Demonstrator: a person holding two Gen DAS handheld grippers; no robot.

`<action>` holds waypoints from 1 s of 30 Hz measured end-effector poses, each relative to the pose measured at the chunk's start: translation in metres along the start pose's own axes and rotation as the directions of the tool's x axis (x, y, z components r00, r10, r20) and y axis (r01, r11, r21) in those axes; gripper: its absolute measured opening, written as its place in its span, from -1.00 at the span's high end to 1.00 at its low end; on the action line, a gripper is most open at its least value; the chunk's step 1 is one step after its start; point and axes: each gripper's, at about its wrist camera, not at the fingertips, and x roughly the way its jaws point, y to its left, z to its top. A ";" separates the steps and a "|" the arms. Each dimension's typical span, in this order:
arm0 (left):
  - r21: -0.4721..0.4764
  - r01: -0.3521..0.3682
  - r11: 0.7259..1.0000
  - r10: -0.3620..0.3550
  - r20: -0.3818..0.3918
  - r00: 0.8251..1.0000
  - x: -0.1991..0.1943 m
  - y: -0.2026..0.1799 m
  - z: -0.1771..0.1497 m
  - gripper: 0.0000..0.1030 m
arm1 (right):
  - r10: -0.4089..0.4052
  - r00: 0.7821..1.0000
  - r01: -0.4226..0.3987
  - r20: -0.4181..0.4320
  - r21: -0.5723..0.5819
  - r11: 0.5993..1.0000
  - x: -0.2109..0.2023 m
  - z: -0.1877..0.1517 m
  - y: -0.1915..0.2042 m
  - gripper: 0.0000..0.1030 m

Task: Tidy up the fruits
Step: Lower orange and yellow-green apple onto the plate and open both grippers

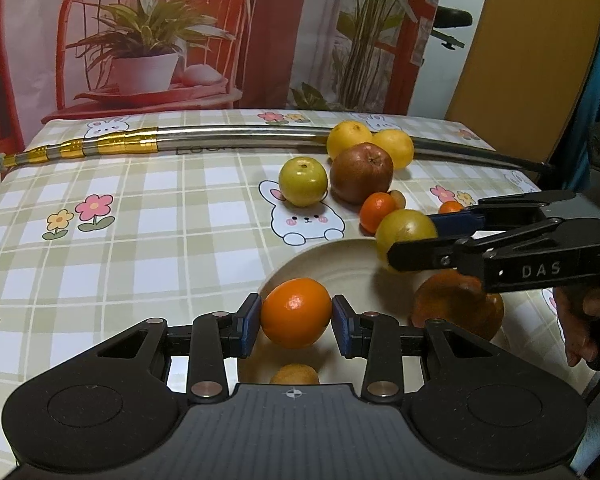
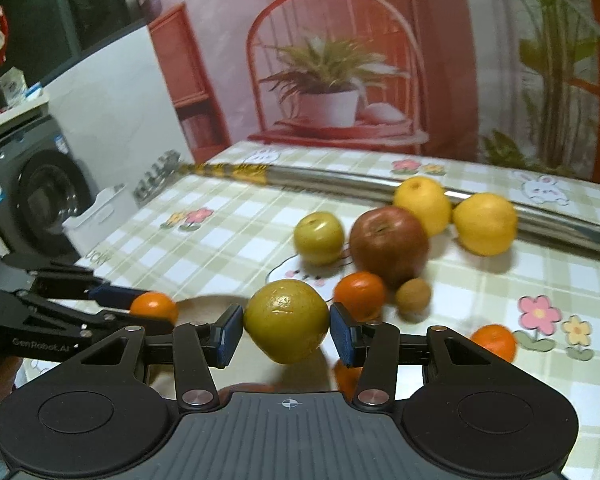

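An orange (image 1: 296, 313) is clamped between the blue pads of the left claw (image 1: 296, 318), held over the near rim of a cream plate (image 1: 340, 264) on the checked worktop (image 1: 140, 220). A larger orange (image 1: 458, 304) is seen lying on the plate. Further right, a yellow-green fruit (image 2: 286, 322) is gripped by the right claw (image 2: 286, 334) above the plate. Behind, a green apple (image 1: 303, 181), a red apple (image 1: 361, 173) and two yellow fruits (image 1: 370, 144) are grouped against a sheathed sword (image 1: 236, 136).
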 end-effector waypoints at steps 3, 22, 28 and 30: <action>0.013 -0.012 1.000 0.012 -0.012 1.000 0.002 -0.002 -0.002 0.22 | 0.010 1.000 -0.010 -0.020 -0.015 1.000 0.003 -0.003 0.007 0.15; 0.009 -0.010 1.000 0.010 -0.031 0.999 0.006 -0.002 -0.007 0.22 | -0.017 0.995 0.014 -0.097 -0.029 0.999 0.019 -0.012 0.016 0.15; -0.020 -0.005 1.000 0.004 -0.025 1.000 0.004 0.001 -0.005 0.21 | -0.021 0.995 0.019 -0.100 -0.020 1.000 0.019 -0.012 0.015 0.14; -0.024 -0.004 1.000 0.004 -0.023 1.000 0.004 0.001 -0.005 0.21 | -0.026 0.995 0.024 -0.095 -0.020 1.000 0.018 -0.011 0.015 0.14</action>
